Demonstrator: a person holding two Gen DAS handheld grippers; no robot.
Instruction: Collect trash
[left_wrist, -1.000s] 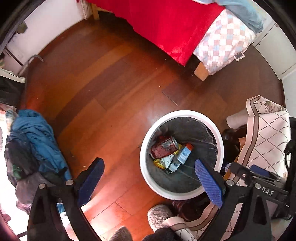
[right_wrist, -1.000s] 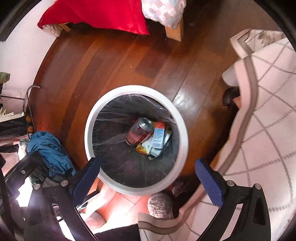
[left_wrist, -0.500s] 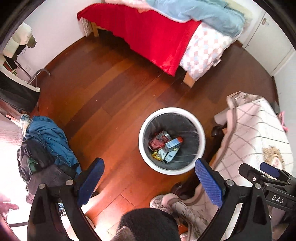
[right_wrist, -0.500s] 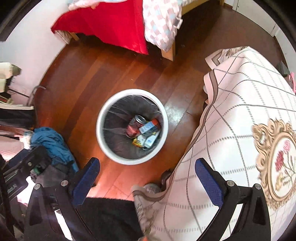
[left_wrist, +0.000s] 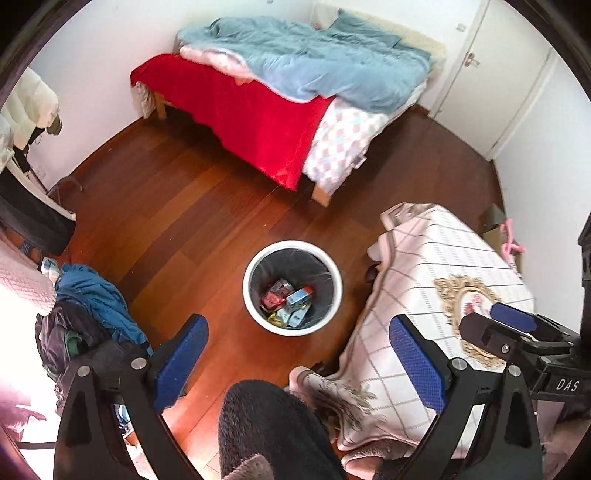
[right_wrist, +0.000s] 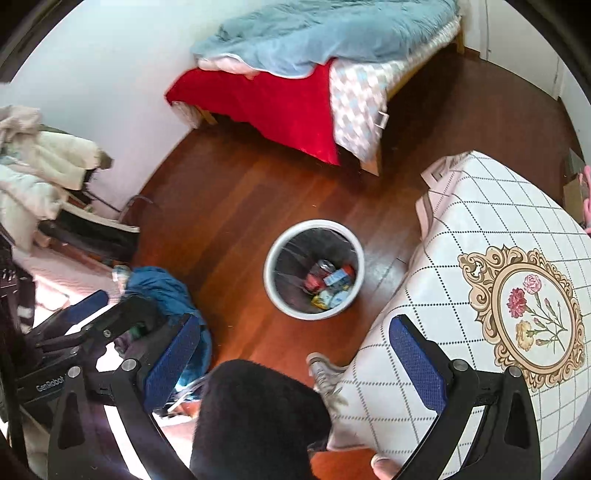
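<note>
A white round trash bin (left_wrist: 251, 299) with a dark liner stands on the wooden floor; it also shows in the right wrist view (right_wrist: 271, 284). Inside lie a red can (left_wrist: 275, 295), a blue-and-orange carton (left_wrist: 300, 294) and yellow wrappers (left_wrist: 275, 316). My left gripper (left_wrist: 299, 360) is open and empty, high above the floor, nearer than the bin. My right gripper (right_wrist: 295, 358) is open and empty, also high above the bin. The right gripper's body shows at the right in the left wrist view (left_wrist: 517, 332).
A table with a white checked cloth (right_wrist: 480, 236) stands right of the bin. A bed with red and blue covers (left_wrist: 295, 92) is at the back. Blue clothes (left_wrist: 96, 299) lie piled at the left. A dark fuzzy leg (left_wrist: 266, 428) and a shoe (right_wrist: 325, 373) are below.
Both grippers have risen well away from the bin, which now looks much smaller. The bed, walls and tabletop have come into view. Both stay open and empty.
</note>
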